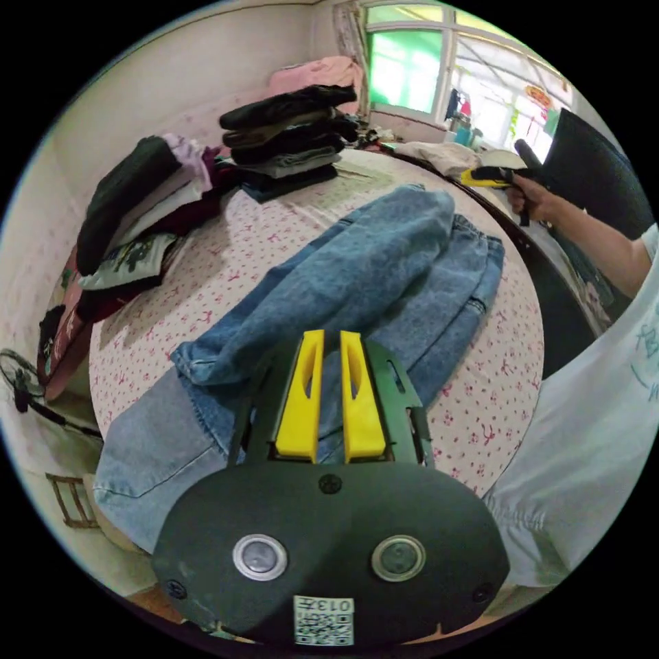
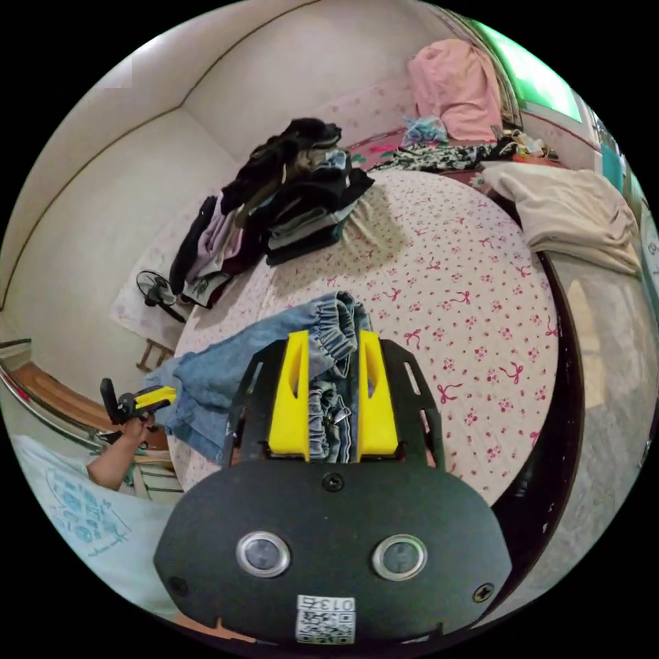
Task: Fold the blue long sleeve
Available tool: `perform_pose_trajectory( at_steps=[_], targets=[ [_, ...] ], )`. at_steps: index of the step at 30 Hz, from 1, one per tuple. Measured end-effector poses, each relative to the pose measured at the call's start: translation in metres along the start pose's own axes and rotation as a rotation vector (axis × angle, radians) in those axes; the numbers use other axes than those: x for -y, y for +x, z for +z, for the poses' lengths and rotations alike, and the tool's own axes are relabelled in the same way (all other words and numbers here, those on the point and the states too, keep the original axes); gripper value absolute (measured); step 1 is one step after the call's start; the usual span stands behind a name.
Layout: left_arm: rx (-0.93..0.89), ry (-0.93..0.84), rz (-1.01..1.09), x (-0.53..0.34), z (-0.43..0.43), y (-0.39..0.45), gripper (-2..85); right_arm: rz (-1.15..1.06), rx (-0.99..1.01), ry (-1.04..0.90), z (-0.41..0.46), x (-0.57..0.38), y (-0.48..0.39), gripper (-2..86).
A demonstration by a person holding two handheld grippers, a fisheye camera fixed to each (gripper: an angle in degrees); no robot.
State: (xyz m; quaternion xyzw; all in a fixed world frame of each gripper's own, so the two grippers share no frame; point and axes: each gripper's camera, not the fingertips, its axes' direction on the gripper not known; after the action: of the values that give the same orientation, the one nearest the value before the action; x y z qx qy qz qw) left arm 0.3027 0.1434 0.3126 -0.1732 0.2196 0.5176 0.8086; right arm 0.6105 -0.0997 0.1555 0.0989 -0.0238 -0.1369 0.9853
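1. Jeans (image 1: 371,274): lay doubled on the floral bed (image 1: 480,405); no blue long sleeve seen.
2. Left hand-held gripper (image 1: 331,391): jaws nearly together, pinching nothing I could make out.
3. Right hand-held gripper (image 2: 328,398): clamped on the elastic waistband (image 2: 333,322).
4. Advice: I judged the fold needed a taut, level waistband.

Both views close above shared bed (image 1: 226,274).

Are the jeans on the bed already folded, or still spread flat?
Folded. In the left gripper view, the blue jeans lie doubled over on the floral bedsheet, one denim layer resting across another.
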Motion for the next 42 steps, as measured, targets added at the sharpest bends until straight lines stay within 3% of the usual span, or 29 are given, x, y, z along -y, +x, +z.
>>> perform_pose_trajectory(
  at_steps=[5, 8, 13, 17, 20, 23, 27, 32, 38, 42],
  targets=[
    [0.171, -0.165, 0.148, 0.029, 0.045, 0.024, 5.7, 0.120, 0.021, -0.132, 0.072, 0.015, 0.013, 9.2],
    [0.116, -0.225, 0.180, 0.040, 0.043, 0.012, 1.9, 0.105, -0.005, -0.134, 0.073, 0.025, 0.005, 4.8],
    [0.106, -0.163, 0.311, 0.037, 0.008, 0.006, 0.5, -0.019, -0.011, -0.053, 0.043, 0.021, -0.021, 2.6],
    [0.049, -0.217, 0.313, 0.030, 0.029, 0.000, 0.3, 0.087, -0.038, -0.128, 0.071, -0.004, -0.008, 2.5],
    [-0.001, -0.242, 0.243, 0.023, 0.037, -0.010, 0.2, 0.154, -0.040, -0.152, 0.087, -0.016, 0.003, 2.8],
    [-0.036, -0.142, 0.147, 0.011, 0.006, -0.031, 0.0, 0.128, -0.120, -0.051, 0.066, -0.011, -0.003, 3.6],
    [0.053, -0.008, -0.142, -0.007, -0.017, -0.092, -0.1, -0.001, -0.155, -0.025, 0.071, 0.018, -0.034, 4.8],
    [0.161, -0.201, -0.262, 0.005, 0.030, -0.136, 0.0, -0.213, -0.238, -0.143, 0.156, 0.068, -0.099, 6.4],
    [0.142, -0.227, -0.403, 0.001, 0.067, -0.179, -0.1, -0.394, -0.451, -0.330, 0.250, 0.071, -0.125, 1.3],
    [0.066, -0.183, -0.482, -0.011, 0.067, -0.202, -0.2, -0.337, -0.352, -0.259, 0.245, 0.068, -0.116, 0.3]
  ],
)
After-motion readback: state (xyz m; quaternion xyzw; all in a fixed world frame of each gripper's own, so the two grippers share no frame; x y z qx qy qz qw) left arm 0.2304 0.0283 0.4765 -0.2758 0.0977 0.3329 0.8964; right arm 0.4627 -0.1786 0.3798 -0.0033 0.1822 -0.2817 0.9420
